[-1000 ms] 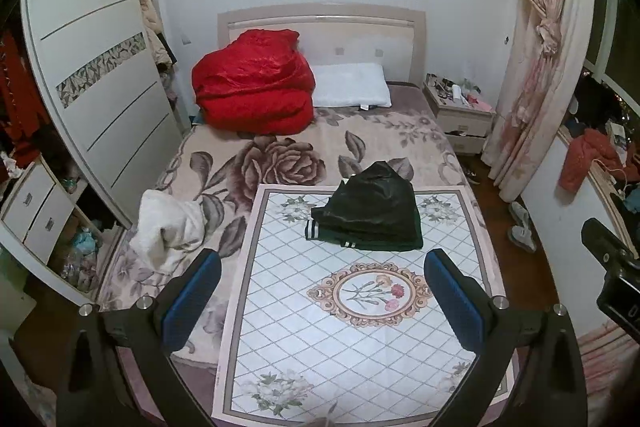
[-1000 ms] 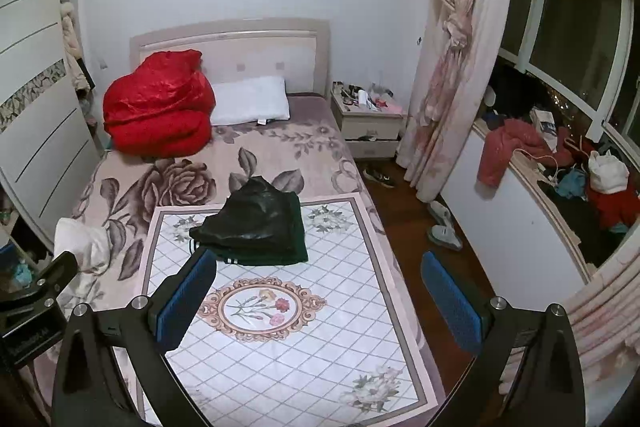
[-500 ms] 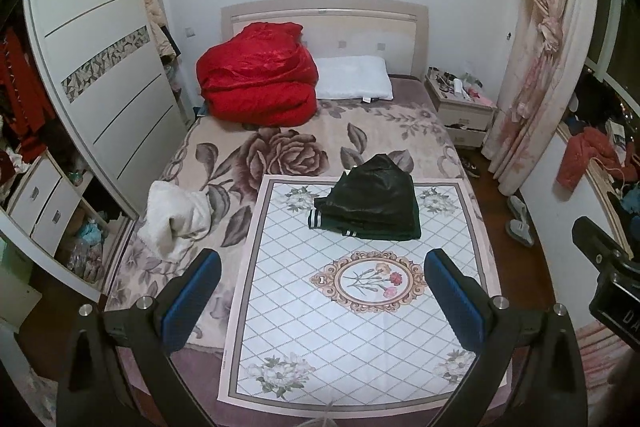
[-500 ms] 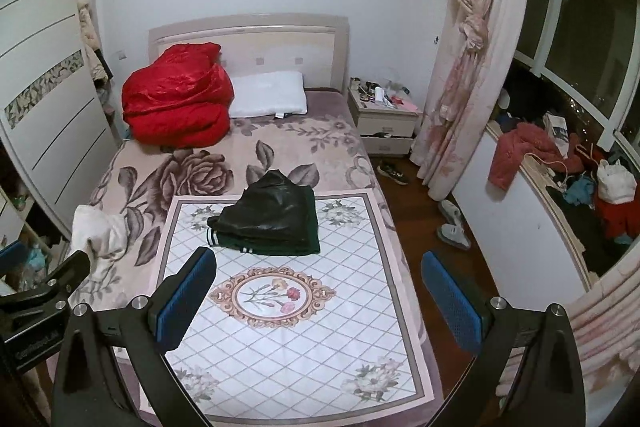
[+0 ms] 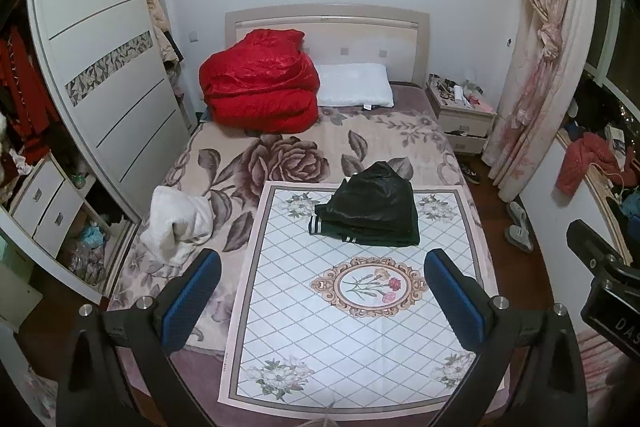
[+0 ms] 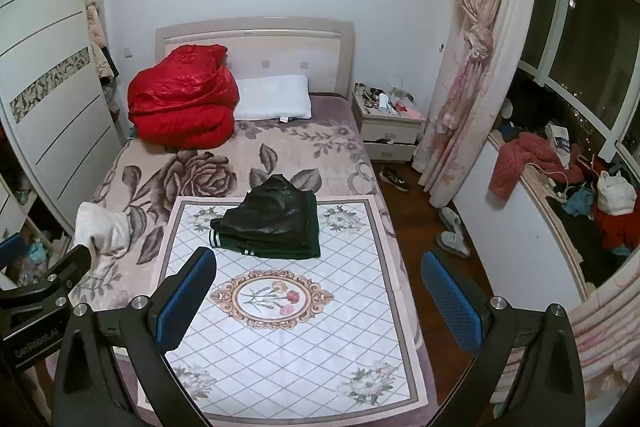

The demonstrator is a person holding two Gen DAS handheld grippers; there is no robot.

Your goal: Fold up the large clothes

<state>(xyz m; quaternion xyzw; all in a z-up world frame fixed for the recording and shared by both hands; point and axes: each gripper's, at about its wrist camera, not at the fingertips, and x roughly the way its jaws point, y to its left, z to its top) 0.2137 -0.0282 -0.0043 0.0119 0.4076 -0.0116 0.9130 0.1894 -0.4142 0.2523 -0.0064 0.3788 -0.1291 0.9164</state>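
Note:
A folded dark green and black garment point(image 5: 370, 213) lies at the far end of a white diamond-patterned mat point(image 5: 304, 339) on the bed; it also shows in the right wrist view point(image 6: 272, 227). A crumpled white garment point(image 5: 178, 221) lies on the bed's left side, seen too in the right wrist view point(image 6: 104, 231). My left gripper point(image 5: 320, 301) is open and empty, well back from the bed. My right gripper point(image 6: 316, 301) is open and empty, also held back above the mat point(image 6: 280, 359).
A red quilt point(image 5: 260, 83) and white pillow point(image 5: 354, 90) lie at the headboard. A wardrobe point(image 5: 104, 67) stands left, a nightstand point(image 5: 462, 111) and curtain point(image 5: 536, 59) right. Clothes are piled on the window ledge point(image 6: 560, 179). Shoes lie on the floor point(image 6: 450, 235).
Both grippers have drawn back and risen from the bed, so the foot of the mat and bed now show. The garments have not moved.

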